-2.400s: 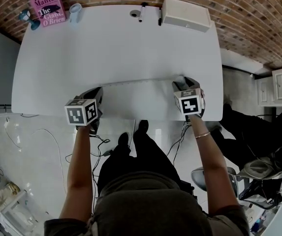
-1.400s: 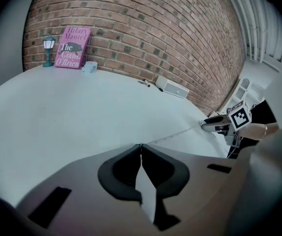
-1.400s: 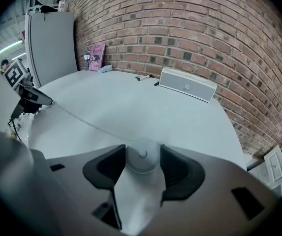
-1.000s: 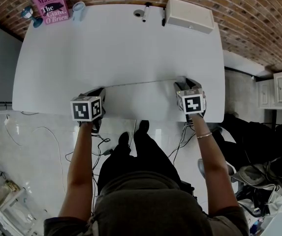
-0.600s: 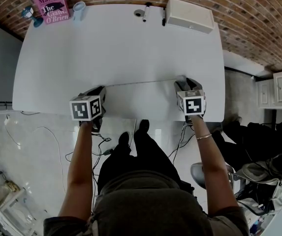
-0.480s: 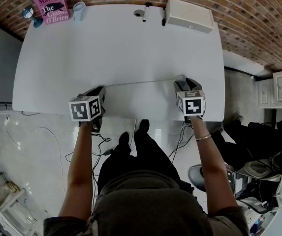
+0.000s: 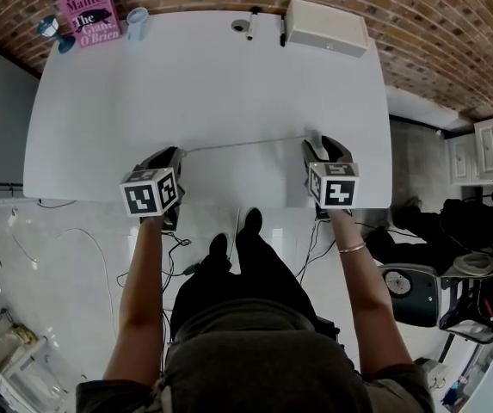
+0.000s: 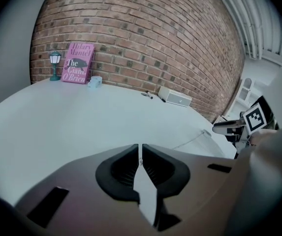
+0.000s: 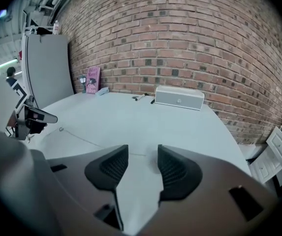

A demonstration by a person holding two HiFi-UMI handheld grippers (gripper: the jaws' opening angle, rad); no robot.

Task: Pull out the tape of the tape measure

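A thin pale tape [image 7: 246, 143] lies pulled out in a nearly straight line across the near part of the white table [image 7: 203, 84], from one gripper to the other. My left gripper [image 7: 175, 155] is shut at the tape's left end. In the left gripper view nothing shows between its pads [image 8: 140, 149], and the tape [image 8: 190, 140] runs out from under them. The right gripper [image 7: 319, 144] stands over the tape's right end, its jaws apart and closing. The tape [image 9: 96, 142] ends between them [image 9: 143, 163], untouched. Its white case is hard to make out.
At the table's far edge stand a pink book [image 7: 86, 9], a small teal lamp [image 7: 52, 31], a pale blue cup [image 7: 136, 17], pens [image 7: 250, 20] and a white box [image 7: 325, 26]. A brick wall runs behind. Cables lie on the floor; a chair stands at the right.
Both grippers and the stretched tape keep almost the same places. Only the head camera has shifted slightly.
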